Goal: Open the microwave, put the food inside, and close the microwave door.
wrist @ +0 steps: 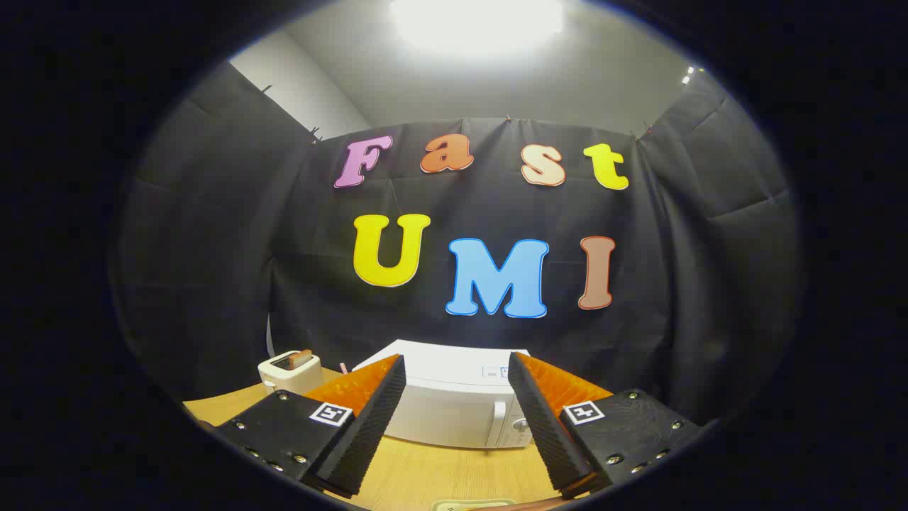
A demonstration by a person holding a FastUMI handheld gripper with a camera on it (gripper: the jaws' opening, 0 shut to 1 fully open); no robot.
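Note:
A white microwave (pixel 454 408) stands on the wooden table (pixel 425 475) beyond my fingers, its door shut, a handle and knobs on its right side. My gripper (pixel 457 369) hangs above the table, open, with nothing between its fingers; the microwave shows through the gap. Just below the fingers, at the table's near edge, the rim of a pale dish (pixel 472 505) with something on it peeks in; I cannot tell what food it holds.
A white toaster (pixel 291 370) with a slice of bread sticking out sits to the left of the microwave. Black cloth walls close the booth behind and on both sides. Bare wooden tabletop lies between the fingers and the microwave.

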